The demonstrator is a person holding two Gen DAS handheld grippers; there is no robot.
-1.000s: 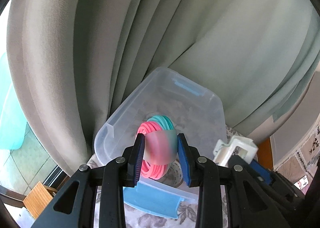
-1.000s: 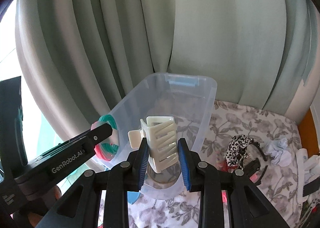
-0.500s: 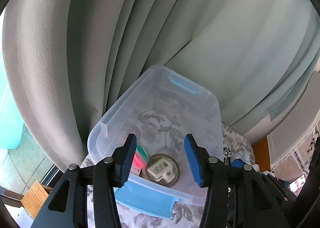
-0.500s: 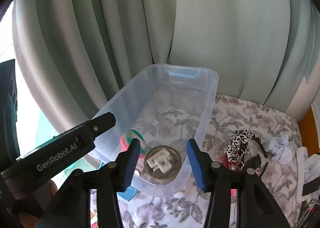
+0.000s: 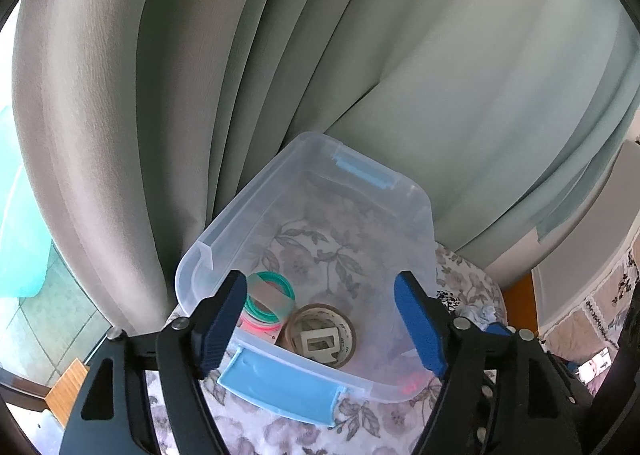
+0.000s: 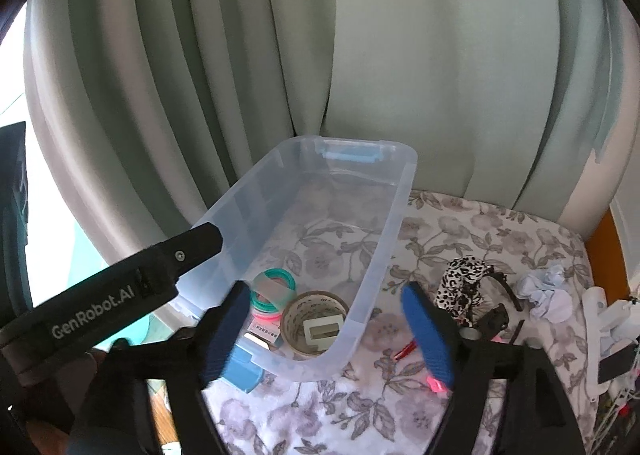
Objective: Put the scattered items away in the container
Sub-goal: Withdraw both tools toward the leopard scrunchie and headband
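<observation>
While both grippers are hanging over the near end of the clear bin [image 6: 394,211], neither is carrying anything: the left gripper [image 5: 320,319] is spread wide with nothing between its blue pads [image 5: 224,315], and the right gripper [image 6: 326,329] is likewise splayed open and empty. Inside the bin, at about 6 o'clock of its floor, a pink-and-teal coil of hair ties [image 6: 274,293] is lying flat beside a brown tape roll [image 6: 314,321], and a cream hair claw [image 6: 323,329] is sitting inside the roll's hole. They are clustering at the near end probably because that is the part right below the grippers.

Items are waiting outside the bin on the floral cloth [image 6: 500,239]: a leopard-print hair band [image 6: 460,283] at roughly 3 o'clock of the bin, a crumpled pale blue tissue or cloth [image 6: 548,295] further toward 3 o'clock, a small pink-red thing [image 6: 434,383] near 5 o'clock, and white bits at the far right edge, too blurred to name. In the right wrist view the left gripper's black body is crossing at 9 o'clock, close to the bin's left wall.

Judging by that, the task is partway done, and the wide spread is suiting a reach for the next piece, likely the leopard band for the right side. Bin's blue latch [image 5: 280,387] is sticking out toward the grippers, so a low pass is risking a snag.
</observation>
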